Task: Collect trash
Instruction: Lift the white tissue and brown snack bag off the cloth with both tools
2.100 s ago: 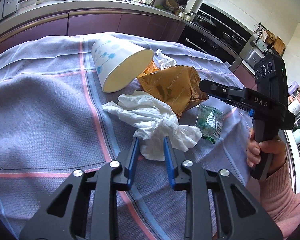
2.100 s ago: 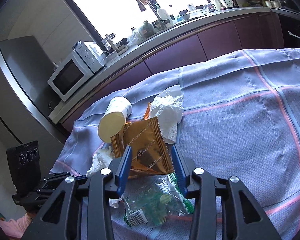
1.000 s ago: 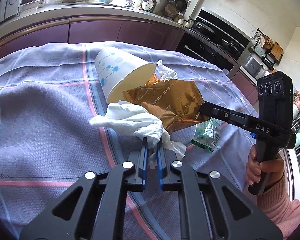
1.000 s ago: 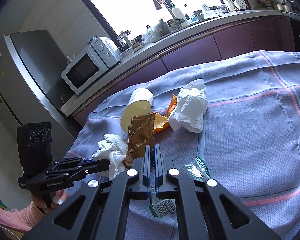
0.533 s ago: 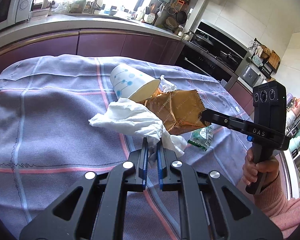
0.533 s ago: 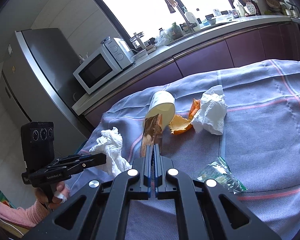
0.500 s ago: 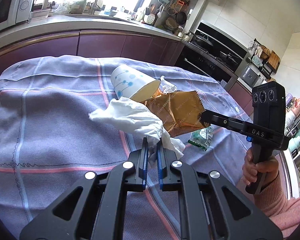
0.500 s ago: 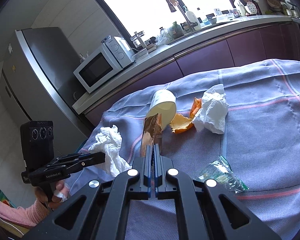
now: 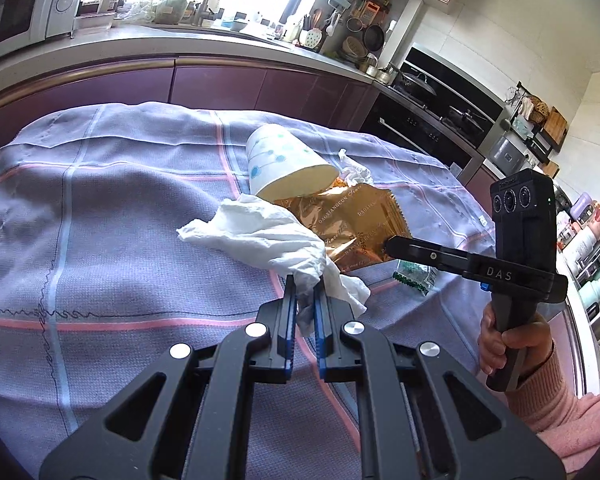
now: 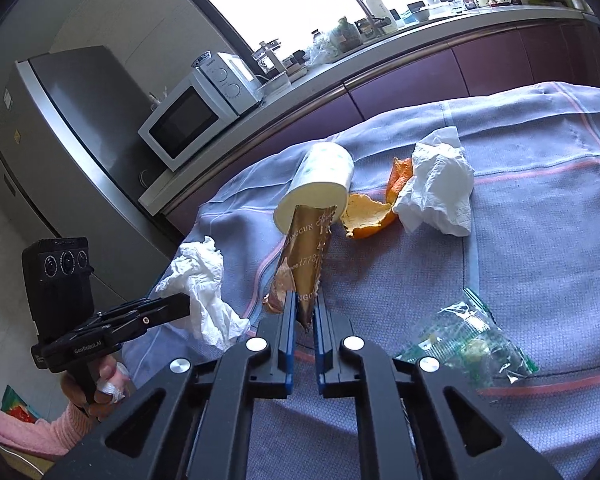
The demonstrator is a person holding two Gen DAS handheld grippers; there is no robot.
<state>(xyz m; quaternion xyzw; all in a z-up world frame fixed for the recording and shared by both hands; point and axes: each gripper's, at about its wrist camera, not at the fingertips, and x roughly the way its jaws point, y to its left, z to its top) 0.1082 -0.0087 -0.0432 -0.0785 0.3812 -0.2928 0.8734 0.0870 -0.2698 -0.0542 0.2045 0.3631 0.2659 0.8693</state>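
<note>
Right wrist view, left to right. At lower left, the left gripper (image 10: 182,307) pinches a crumpled white tissue (image 10: 202,280), lifted off the checked cloth (image 10: 540,220). At centre, the right gripper (image 10: 304,300) pinches the near end of a gold snack wrapper (image 10: 306,250); its long axis runs straight ahead from the fingers, far end at the mouth of a tipped paper cup (image 10: 320,184), so the right gripper is nearer. Whether the cup holds anything cannot be told. Right of it lie orange peel (image 10: 370,216), a second tissue (image 10: 436,188) and, lower right, a green plastic packet (image 10: 466,346).
</note>
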